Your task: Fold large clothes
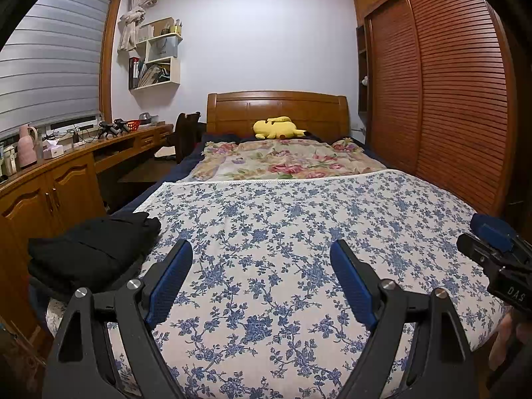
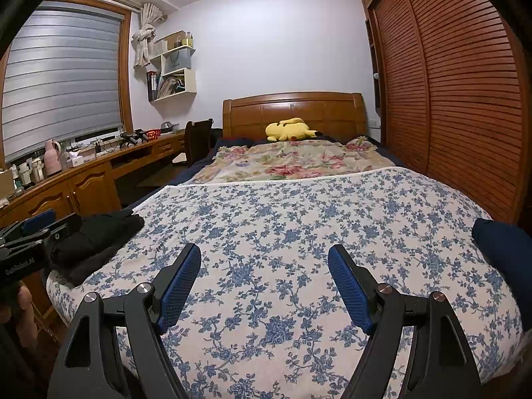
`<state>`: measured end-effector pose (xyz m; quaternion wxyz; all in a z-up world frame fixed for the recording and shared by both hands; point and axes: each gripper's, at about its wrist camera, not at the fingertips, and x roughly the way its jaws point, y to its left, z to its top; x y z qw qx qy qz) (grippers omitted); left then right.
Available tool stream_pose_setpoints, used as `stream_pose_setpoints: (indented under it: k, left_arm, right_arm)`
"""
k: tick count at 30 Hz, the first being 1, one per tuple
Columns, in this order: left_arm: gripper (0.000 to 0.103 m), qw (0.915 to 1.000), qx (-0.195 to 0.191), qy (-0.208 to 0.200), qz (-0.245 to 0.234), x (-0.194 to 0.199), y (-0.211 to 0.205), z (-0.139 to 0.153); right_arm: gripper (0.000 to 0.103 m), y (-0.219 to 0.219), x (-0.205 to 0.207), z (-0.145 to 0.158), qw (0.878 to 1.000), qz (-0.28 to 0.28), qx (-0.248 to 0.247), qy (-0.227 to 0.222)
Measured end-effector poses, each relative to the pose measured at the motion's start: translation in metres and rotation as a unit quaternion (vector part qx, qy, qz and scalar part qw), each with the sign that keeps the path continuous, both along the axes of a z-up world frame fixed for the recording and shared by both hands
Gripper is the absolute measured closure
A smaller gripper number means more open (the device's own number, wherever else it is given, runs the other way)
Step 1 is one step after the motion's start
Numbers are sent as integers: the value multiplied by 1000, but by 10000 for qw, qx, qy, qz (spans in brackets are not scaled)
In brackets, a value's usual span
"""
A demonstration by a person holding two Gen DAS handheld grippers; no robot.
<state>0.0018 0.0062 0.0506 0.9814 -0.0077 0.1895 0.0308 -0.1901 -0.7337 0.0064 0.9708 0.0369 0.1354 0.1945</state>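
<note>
A folded black garment [image 1: 96,249] lies in a pile at the bed's near left corner; it also shows in the right wrist view [image 2: 99,236]. My left gripper [image 1: 261,249] is open and empty above the blue-flowered bedspread [image 1: 282,219], to the right of the pile. My right gripper [image 2: 264,252] is open and empty above the same bedspread [image 2: 299,212]. A dark blue piece of cloth [image 2: 505,249] lies at the bed's right edge. The right gripper shows at the right edge of the left wrist view [image 1: 498,252], and the left gripper at the left edge of the right wrist view [image 2: 30,232].
A rose-patterned quilt [image 1: 282,163] and a yellow plush toy [image 1: 277,128] lie toward the wooden headboard [image 1: 277,106]. A wooden desk with clutter [image 1: 83,146] runs along the left under the window. A slatted wardrobe [image 1: 449,83] stands close on the right.
</note>
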Motion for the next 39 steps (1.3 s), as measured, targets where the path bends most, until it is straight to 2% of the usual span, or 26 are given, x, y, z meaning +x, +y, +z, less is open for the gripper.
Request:
stream_pose_setpoints:
  k: [39]
  left_arm:
    - [18,10000,15,-43,-23,-3,-8,4]
  right_arm:
    - [23,-2,1,0,10000,10,41,-44]
